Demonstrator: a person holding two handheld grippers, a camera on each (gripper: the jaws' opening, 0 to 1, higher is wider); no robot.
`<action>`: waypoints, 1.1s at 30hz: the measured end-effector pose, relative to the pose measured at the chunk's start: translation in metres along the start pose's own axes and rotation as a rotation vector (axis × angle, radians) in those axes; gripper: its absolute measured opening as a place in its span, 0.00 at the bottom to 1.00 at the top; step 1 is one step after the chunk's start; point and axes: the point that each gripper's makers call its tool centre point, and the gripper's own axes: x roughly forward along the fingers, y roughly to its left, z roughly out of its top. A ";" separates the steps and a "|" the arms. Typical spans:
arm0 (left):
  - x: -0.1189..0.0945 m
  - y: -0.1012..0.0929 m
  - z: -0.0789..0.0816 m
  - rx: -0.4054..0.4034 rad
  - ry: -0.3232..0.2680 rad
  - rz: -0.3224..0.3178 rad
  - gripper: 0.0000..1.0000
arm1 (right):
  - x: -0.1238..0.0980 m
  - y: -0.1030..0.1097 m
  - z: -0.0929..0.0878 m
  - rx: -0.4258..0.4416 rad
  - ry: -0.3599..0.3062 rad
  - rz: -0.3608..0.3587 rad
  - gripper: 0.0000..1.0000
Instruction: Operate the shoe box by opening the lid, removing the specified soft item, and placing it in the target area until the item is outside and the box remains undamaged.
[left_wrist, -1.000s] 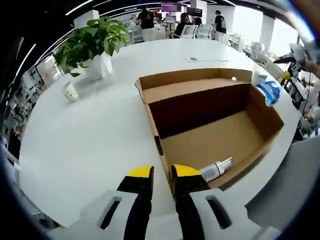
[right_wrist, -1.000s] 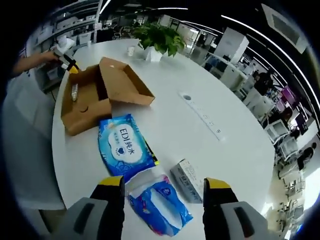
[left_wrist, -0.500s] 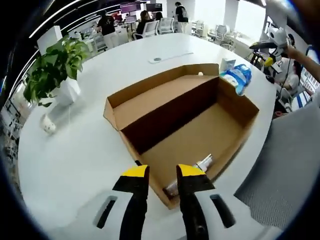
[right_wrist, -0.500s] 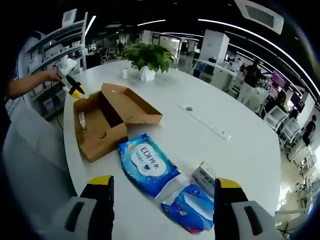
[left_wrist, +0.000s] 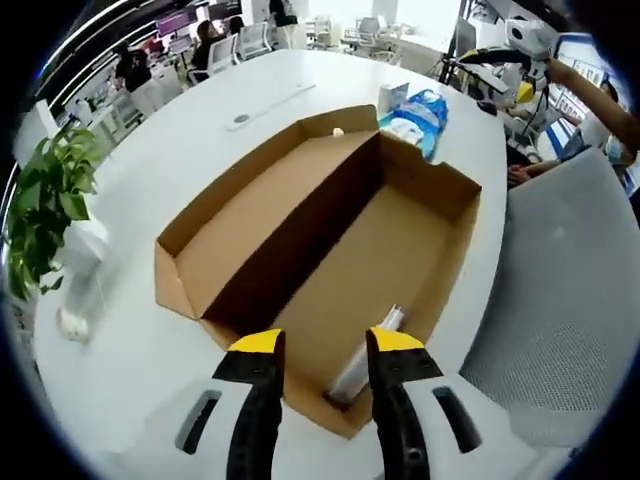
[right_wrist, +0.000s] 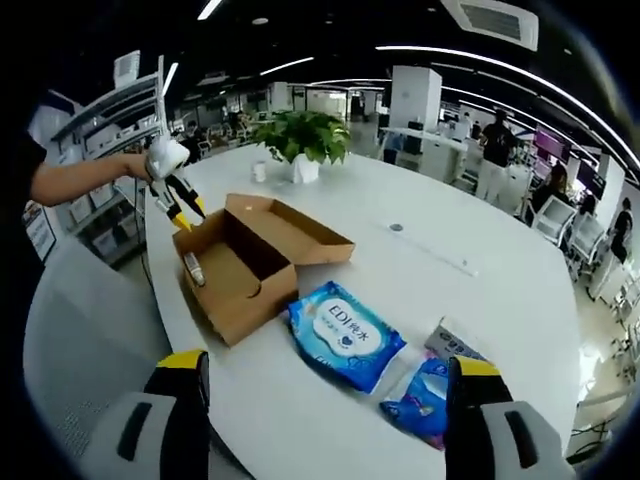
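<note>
The brown shoe box (left_wrist: 400, 250) lies open on the white table, its lid (left_wrist: 260, 210) folded flat beside it. A white tube (left_wrist: 366, 356) rests in the box's near end. My left gripper (left_wrist: 326, 345) hovers above that end, open, with the tube just past its right fingertip. In the right gripper view the box (right_wrist: 250, 262) and tube (right_wrist: 193, 268) sit far left, where a hand holds the left gripper (right_wrist: 182, 203) over them. My right gripper (right_wrist: 330, 366) is wide open and holds nothing. A blue soft wipes pack (right_wrist: 345, 327) lies on the table beyond it.
A second blue pack (right_wrist: 424, 400) and a small carton (right_wrist: 456, 344) lie right of the wipes. A potted plant (right_wrist: 305, 140) and a cup (right_wrist: 260, 172) stand beyond the box. A power strip (right_wrist: 440, 255) lies mid-table. Grey fabric (left_wrist: 560, 300) borders the table edge.
The left gripper has moved over the box's near end and its jaws have parted wider. The right gripper has drawn back and up from the blue packs.
</note>
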 end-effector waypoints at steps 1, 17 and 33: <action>0.002 -0.001 0.000 0.017 0.008 -0.010 0.34 | -0.001 0.005 0.000 0.002 -0.005 -0.001 0.99; 0.035 -0.021 -0.002 0.256 0.156 -0.184 0.43 | -0.016 0.055 -0.005 0.076 -0.084 0.003 0.99; 0.061 -0.036 -0.026 0.399 0.318 -0.293 0.44 | -0.022 0.081 -0.021 0.135 -0.102 -0.008 0.99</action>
